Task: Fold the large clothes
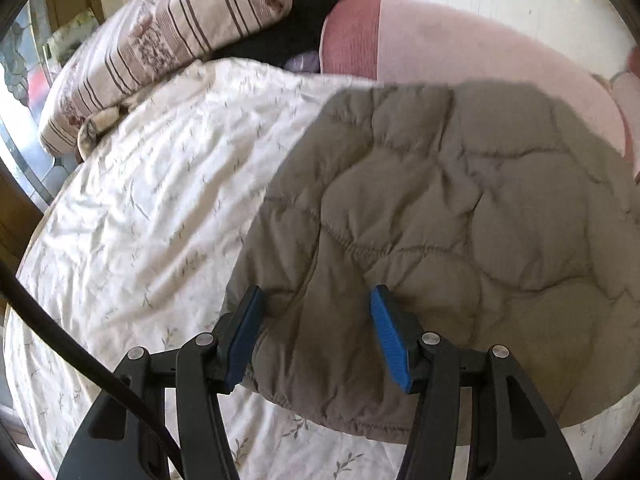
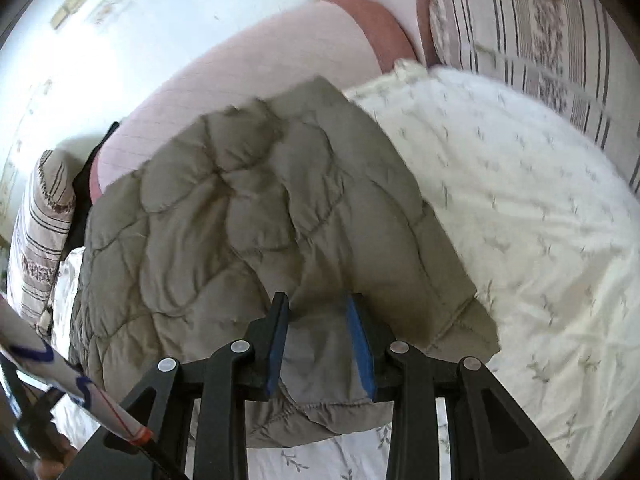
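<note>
A grey-brown quilted jacket [image 1: 460, 216] lies folded on a white bed sheet with small sprigs [image 1: 160, 200]; it also shows in the right wrist view [image 2: 248, 216]. My left gripper [image 1: 316, 300] is open, its blue pads on either side of the jacket's near left edge, just above the fabric. My right gripper [image 2: 318, 304] is open too, its blue pads straddling a hump of the jacket's near edge. Neither pinches the fabric.
A striped floral pillow [image 1: 168, 40] lies at the far left of the bed, another [image 2: 532, 28] at the far right. A pink blanket [image 1: 460, 48] and dark clothes [image 1: 288, 36] lie behind the jacket. A black cable [image 1: 80, 352] crosses the left view.
</note>
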`<act>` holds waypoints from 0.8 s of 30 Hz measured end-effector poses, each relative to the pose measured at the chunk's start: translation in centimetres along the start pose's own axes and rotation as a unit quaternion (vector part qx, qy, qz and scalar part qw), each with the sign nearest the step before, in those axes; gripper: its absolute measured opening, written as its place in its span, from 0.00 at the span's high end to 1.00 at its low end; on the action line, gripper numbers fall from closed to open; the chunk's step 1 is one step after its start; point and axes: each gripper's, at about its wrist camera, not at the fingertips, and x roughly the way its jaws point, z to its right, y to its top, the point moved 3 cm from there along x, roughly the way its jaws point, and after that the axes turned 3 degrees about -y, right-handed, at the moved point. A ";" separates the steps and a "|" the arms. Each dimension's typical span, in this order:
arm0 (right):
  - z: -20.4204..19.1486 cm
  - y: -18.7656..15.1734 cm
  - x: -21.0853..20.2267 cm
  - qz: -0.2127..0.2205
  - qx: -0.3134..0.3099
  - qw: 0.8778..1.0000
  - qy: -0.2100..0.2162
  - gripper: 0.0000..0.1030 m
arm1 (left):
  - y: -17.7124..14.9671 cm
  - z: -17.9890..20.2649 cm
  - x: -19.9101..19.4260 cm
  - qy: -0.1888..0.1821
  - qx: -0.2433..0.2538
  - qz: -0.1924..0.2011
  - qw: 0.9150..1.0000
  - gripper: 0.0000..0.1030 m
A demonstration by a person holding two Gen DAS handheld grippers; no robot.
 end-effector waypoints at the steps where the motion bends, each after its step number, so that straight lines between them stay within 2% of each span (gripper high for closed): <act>1: 0.0 -0.2 0.4 -0.007 0.006 1.000 0.001 0.67 | -0.1 0.3 0.2 0.008 0.010 -0.001 1.000 0.46; 7: 0.8 -0.2 1.1 -0.022 0.031 0.999 0.022 0.67 | -0.2 0.4 0.8 0.012 0.013 -0.009 1.000 0.42; 10: 1.1 0.4 -0.2 -0.005 0.034 0.999 0.030 0.67 | 0.4 -0.3 -0.2 0.000 -0.001 -0.001 1.000 0.42; 13: 2.1 1.2 -1.2 0.014 0.042 0.999 0.010 0.67 | 0.9 -1.8 -0.7 0.004 -0.019 0.008 1.000 0.42; 19: 3.8 0.3 0.5 -0.019 0.068 0.997 0.019 0.69 | 0.3 -2.7 1.1 -0.003 -0.036 -0.025 0.999 0.42; 22: 4.1 0.1 0.4 -0.024 0.079 0.996 0.026 0.69 | 0.1 -2.2 1.2 0.007 -0.020 -0.023 1.000 0.41; 24: 3.9 0.3 -0.3 -0.019 0.078 0.996 0.030 0.69 | 0.2 -2.4 0.7 0.000 -0.027 -0.023 0.999 0.41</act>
